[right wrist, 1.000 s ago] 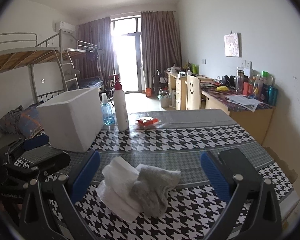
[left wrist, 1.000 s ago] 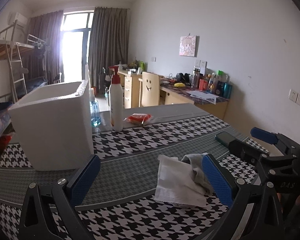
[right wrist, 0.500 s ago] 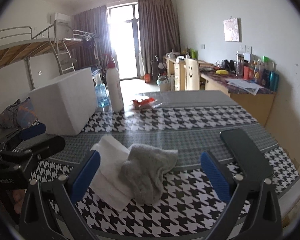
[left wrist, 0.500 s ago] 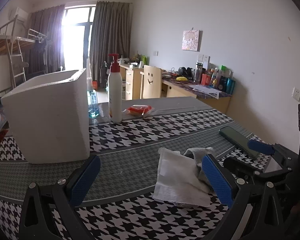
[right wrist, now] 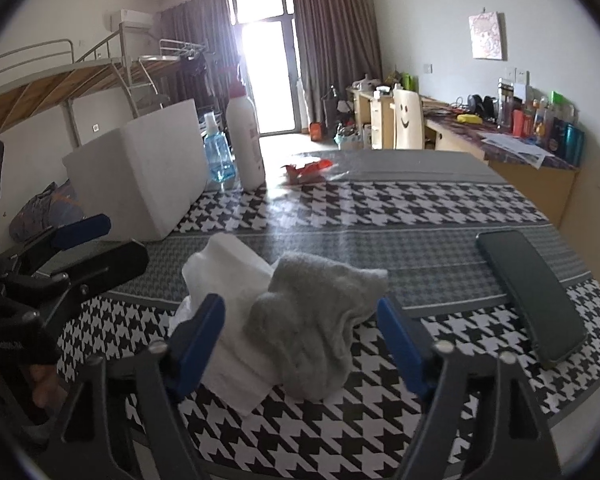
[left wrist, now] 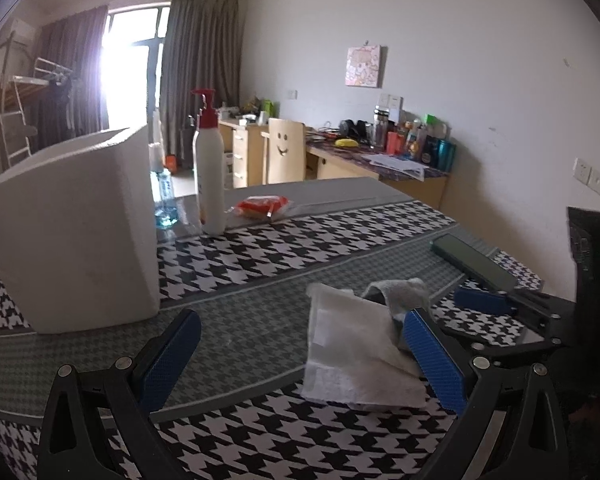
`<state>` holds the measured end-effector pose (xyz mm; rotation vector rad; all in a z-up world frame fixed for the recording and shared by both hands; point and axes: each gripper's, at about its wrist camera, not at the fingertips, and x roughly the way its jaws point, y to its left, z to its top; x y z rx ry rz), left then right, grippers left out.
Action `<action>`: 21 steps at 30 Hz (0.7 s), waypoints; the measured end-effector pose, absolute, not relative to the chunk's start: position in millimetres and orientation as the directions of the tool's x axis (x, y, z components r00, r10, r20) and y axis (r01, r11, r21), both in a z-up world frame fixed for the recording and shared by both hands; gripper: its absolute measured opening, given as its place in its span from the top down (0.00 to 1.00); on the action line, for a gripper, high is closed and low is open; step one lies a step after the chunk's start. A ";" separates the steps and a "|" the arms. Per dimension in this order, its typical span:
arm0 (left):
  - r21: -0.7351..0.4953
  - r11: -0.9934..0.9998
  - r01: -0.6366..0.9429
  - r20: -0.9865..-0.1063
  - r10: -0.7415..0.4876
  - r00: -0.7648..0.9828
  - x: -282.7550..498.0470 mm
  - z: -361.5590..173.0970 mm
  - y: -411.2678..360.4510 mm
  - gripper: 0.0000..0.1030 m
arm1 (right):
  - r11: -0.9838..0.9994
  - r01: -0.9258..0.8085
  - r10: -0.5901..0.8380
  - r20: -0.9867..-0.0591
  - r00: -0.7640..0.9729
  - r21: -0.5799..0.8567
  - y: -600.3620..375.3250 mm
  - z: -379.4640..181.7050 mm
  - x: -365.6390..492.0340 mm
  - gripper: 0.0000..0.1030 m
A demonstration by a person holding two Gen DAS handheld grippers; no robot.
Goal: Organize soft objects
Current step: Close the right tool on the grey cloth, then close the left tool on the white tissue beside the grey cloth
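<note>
Right hand-held gripper [right wrist: 301,338] is spread wide around the crumpled grey knit cloth [right wrist: 319,320], which lies on a folded white towel [right wrist: 224,280] mid-worktop. Left hand-held gripper [left wrist: 300,354] gapes too, empty. Dark flat phone [right wrist: 533,296] sits just right; white foam box [left wrist: 72,236] far left.

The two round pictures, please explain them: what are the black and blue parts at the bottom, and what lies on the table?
Each picture comes from a camera on a hand-held gripper that a person carries. The left hand-held gripper and the right hand-held gripper each show two blue fingers, open, holding nothing. On the checked table lie a white cloth with a grey cloth on it, a dark phone, a white foam box and a pump bottle.
</note>
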<state>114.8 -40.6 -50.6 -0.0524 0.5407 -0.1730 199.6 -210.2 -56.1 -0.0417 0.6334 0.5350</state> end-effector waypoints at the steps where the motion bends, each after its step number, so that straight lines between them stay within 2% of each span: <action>1: -0.092 0.984 0.150 -0.511 -0.176 0.842 114.7 -51.7 -40.8 0.01 | 0.862 -0.493 0.465 -0.579 0.670 0.122 -209.5 -58.1 200.2 0.28; 6: -0.113 0.979 0.169 -0.529 -0.203 0.824 117.7 -55.2 -42.7 0.01 | 0.859 -0.495 0.463 -0.611 0.642 0.131 -209.6 -67.5 203.3 0.47; 17: -0.147 0.970 0.193 -0.588 -0.242 0.772 127.3 -66.3 -47.8 0.01 | 0.846 -0.517 0.467 -0.655 0.594 0.134 -206.6 -80.8 204.9 0.49; 19: -0.152 0.969 0.195 -0.597 -0.248 0.763 129.2 -68.0 -48.8 0.01 | 0.845 -0.521 0.458 -0.670 0.584 0.124 -204.2 -83.4 205.3 0.63; 21: -0.154 0.969 0.192 -0.609 -0.246 0.754 132.3 -69.9 -48.8 0.01 | 0.849 -0.515 0.446 -0.680 0.582 0.115 -203.6 -85.9 206.1 0.70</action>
